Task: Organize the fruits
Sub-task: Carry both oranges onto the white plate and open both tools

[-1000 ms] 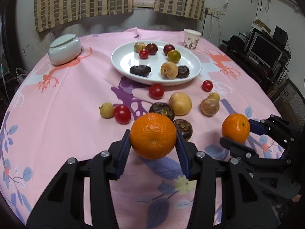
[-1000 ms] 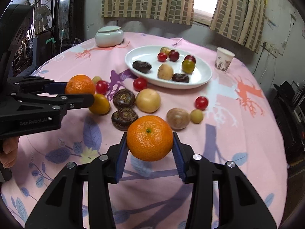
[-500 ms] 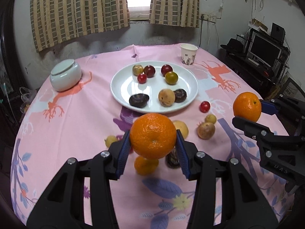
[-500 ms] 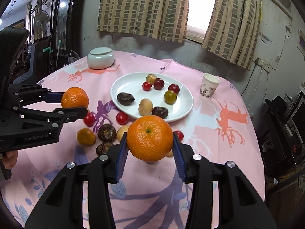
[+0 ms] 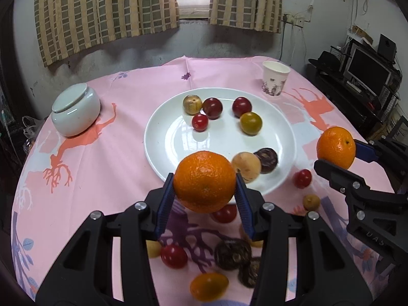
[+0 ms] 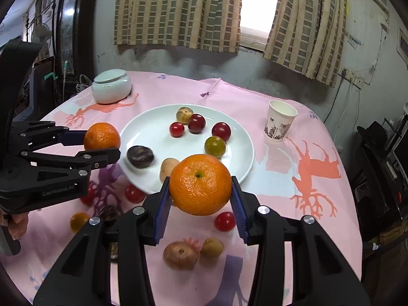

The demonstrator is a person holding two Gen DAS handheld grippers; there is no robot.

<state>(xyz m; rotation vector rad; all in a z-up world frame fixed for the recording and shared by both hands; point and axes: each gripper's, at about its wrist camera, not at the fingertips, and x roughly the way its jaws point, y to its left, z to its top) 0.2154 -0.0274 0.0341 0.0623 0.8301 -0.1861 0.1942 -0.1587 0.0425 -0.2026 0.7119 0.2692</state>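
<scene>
**Two oranges in the air, both bound for the plate**

At the upper left of the left wrist view a pale lidded jar point(image 5: 75, 113) sits on the pink tablecloth point(image 5: 122, 168). At centre the left gripper point(image 5: 204, 182) is clenched on an orange point(image 5: 204, 181), held clear of the cloth at the near rim of the white plate point(image 5: 158, 137). The plate already carries seven small fruits, red, green-yellow, tan and dark. Below the orange, loose fruit lies on the cloth: a cherry tomato point(image 5: 174, 256), a dark wrinkled fruit point(image 5: 232, 254) and a small orange-yellow one point(image 5: 209, 287). At the upper right stands a paper cup point(image 5: 275, 78); at the right edge the right gripper point(image 5: 336, 150) grips a second orange point(image 5: 336, 147) beside the plate's right side.

By my reading the step in hand is the carry: both oranges are lifted, neither set down. The next move calls for bringing each over bare plate, the open middle looks best, lowering until the fruit rests, then releasing the jaws gently so it does not roll into its neighbours.

In the right wrist view the side of the left gripper at the left of the frame carries the embossed word "GenRobot.AI". In the left wrist view the right gripper shows letters that look like "UAS", partly cut off. The cup has a printed pattern with no readable words
</scene>
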